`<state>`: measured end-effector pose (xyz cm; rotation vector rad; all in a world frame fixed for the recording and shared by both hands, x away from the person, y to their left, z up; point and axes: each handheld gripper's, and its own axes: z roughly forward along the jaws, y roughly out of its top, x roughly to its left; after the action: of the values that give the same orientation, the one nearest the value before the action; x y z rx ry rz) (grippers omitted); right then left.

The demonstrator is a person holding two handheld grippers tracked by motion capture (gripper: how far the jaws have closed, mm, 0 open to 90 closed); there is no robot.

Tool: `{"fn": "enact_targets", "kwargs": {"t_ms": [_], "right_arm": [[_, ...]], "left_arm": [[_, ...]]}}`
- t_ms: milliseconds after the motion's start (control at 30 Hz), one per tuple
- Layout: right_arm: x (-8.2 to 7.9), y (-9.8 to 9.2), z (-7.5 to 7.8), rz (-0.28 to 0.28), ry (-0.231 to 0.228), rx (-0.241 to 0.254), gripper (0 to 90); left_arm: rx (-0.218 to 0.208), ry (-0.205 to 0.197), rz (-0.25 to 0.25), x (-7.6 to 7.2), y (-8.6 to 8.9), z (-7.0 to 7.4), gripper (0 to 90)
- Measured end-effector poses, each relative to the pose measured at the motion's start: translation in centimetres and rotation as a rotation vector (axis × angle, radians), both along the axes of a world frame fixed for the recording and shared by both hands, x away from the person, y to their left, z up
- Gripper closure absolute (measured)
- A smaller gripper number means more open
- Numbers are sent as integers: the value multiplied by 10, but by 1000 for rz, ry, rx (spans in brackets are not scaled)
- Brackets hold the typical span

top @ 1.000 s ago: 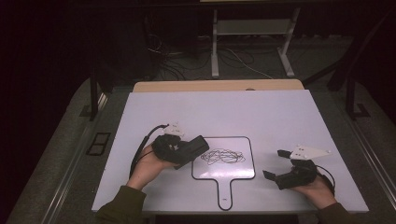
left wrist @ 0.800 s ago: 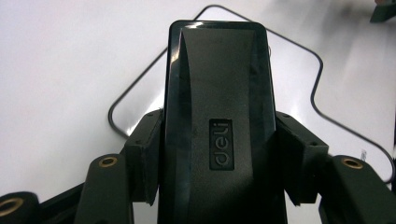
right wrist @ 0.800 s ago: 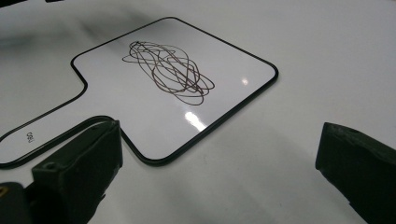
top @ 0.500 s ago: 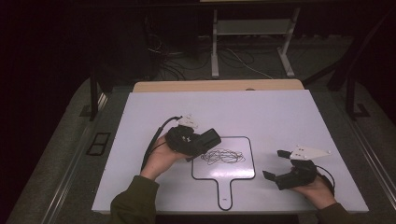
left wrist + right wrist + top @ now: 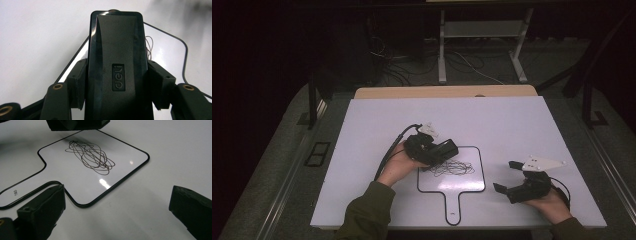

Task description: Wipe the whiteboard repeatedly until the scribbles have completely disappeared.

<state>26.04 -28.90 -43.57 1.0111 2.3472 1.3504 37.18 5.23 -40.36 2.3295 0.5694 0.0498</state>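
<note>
High view: the left hand-held gripper [image 5: 439, 150] is clamping a black eraser [image 5: 446, 148] over the upper left corner of the small whiteboard [image 5: 462, 184], just beside its scribble [image 5: 453, 167]. The right hand-held gripper [image 5: 507, 176] is resting with jaws spread, empty, off the board's right edge. Bare worktop [image 5: 512, 125] is lying open beyond.

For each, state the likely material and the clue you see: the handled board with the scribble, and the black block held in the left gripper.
Board: probably glossy white plastic or coated whiteboard, since a lamp glints on it; thin black rim. Black block: likely a plastic-shelled eraser; shiny edges, matt centre with moulded lettering. The left gripper is clamped on its sides.
</note>
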Motion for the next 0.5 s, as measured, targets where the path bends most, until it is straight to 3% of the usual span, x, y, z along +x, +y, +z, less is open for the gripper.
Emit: {"fn": "enact_targets", "kwargs": {"t_ms": [500], "right_arm": [[0, -1, 0, 1, -2, -4, 0]], "left_arm": [[69, -23, 0, 7, -13, -21, 395]]}}
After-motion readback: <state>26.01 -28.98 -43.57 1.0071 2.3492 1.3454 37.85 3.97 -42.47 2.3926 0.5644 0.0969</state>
